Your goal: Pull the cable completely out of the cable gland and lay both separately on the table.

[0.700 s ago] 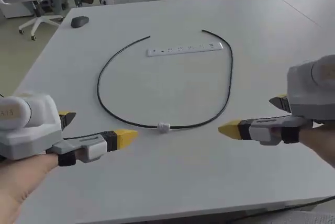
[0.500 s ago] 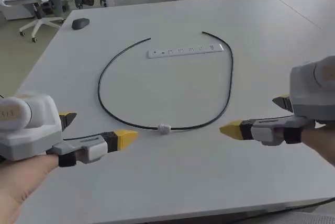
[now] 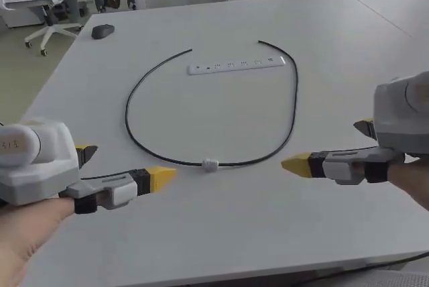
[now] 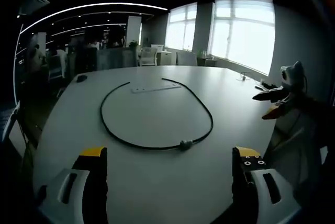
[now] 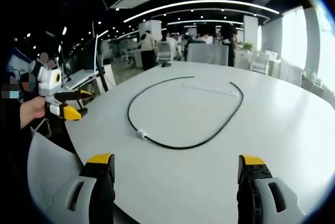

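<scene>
1. The task is judged to be at the approach step: nothing is gripped yet. The cable [image 3: 126,119] lies on the counter [image 3: 221,233] in an open loop, and the gland [image 3: 210,163] is threaded on the near part of that loop, between the two grippers and a little beyond their tips.
2. The left gripper [image 3: 126,164] is held over the near left of the counter with its jaws spread wide and empty. The right gripper [image 3: 330,146] is held opposite it, equally wide and empty.
3. For the next move, one gripper would probably have to be closed on the gland and the other on the cable just beside it. A long run of cable would then have to be drawn through, since the gland sits near the middle of the loop.
4. The gland is small and pale against the pale counter, so its orientation and its hold on the cable cannot be made out.
5. One cable end curves past the end of the power strip [image 3: 234,64]; whether the two touch cannot be told.
6. In the head view both gripper bodies are cut off by the picture's edges.
</scene>
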{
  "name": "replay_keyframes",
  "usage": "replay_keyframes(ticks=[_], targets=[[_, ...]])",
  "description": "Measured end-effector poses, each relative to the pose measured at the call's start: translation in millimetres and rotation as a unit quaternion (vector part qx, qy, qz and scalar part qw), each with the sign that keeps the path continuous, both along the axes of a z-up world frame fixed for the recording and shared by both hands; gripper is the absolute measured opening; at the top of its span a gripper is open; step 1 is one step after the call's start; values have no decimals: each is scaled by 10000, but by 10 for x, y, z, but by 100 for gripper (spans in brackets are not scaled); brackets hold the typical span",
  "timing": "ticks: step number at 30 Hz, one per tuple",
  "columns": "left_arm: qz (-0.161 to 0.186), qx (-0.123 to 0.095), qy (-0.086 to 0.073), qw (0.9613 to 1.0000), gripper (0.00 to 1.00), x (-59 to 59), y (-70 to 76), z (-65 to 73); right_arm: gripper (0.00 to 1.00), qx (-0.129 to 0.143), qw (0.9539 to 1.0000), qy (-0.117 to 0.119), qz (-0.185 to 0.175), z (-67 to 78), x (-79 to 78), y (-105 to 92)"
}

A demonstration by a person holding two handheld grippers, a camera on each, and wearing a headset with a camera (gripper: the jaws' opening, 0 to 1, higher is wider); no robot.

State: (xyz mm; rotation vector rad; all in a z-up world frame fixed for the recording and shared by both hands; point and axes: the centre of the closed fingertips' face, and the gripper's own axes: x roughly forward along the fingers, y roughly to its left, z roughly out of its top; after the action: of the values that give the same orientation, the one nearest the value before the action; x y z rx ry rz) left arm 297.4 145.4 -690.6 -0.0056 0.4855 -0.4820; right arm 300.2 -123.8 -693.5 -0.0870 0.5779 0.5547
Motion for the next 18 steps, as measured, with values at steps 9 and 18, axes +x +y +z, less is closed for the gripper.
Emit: replay_keyframes(ticks=[9,18], targets=[[18,-5,-3,10000,100,33,-1,-20,99,-26,10000,57,30,-38,15,-14],[40,-8,50,10000,100,98,5,-83,99,-94,9998,166,77,-101,56,-65]])
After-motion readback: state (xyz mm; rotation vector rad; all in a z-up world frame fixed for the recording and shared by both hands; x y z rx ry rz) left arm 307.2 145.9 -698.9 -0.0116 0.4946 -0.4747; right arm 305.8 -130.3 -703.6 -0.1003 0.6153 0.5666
